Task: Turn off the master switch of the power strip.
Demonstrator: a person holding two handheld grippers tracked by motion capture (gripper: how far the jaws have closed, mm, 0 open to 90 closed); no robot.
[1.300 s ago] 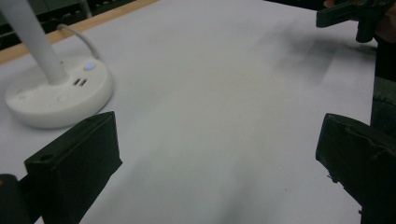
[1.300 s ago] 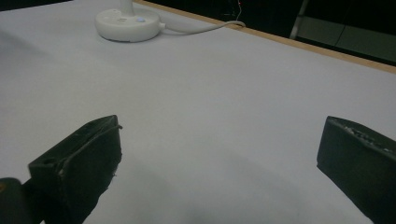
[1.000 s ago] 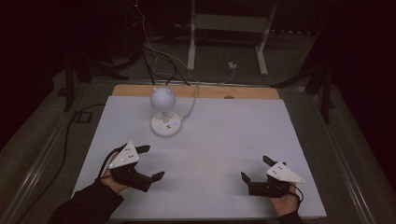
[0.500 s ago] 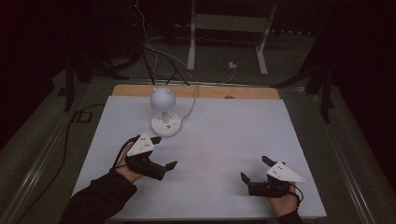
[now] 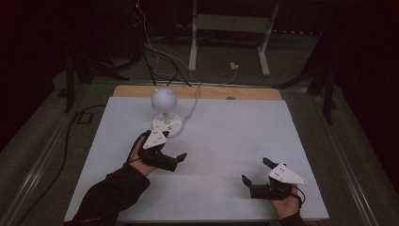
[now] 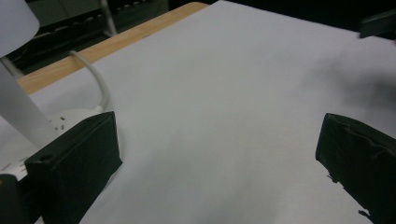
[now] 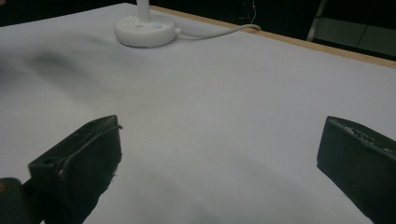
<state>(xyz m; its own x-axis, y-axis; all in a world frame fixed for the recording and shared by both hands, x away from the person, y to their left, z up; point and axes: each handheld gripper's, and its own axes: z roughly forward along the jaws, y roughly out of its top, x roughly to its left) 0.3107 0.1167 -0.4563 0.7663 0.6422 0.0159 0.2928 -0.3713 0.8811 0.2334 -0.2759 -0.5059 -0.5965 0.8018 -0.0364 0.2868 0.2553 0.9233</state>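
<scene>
Two grippers sit over the white table point(image 5: 226, 141). The left gripper point(image 5: 175, 161) has its jaws wide, just beside the lamp point(image 5: 165, 113). That lamp is white, with a ball head, a round base and a cord. The right gripper point(image 5: 254, 178), jaws wide too, is well apart from it.

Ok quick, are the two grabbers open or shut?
Left gripper: open, holding nothing, beside the lamp.
Right gripper: open, holding nothing.
</scene>
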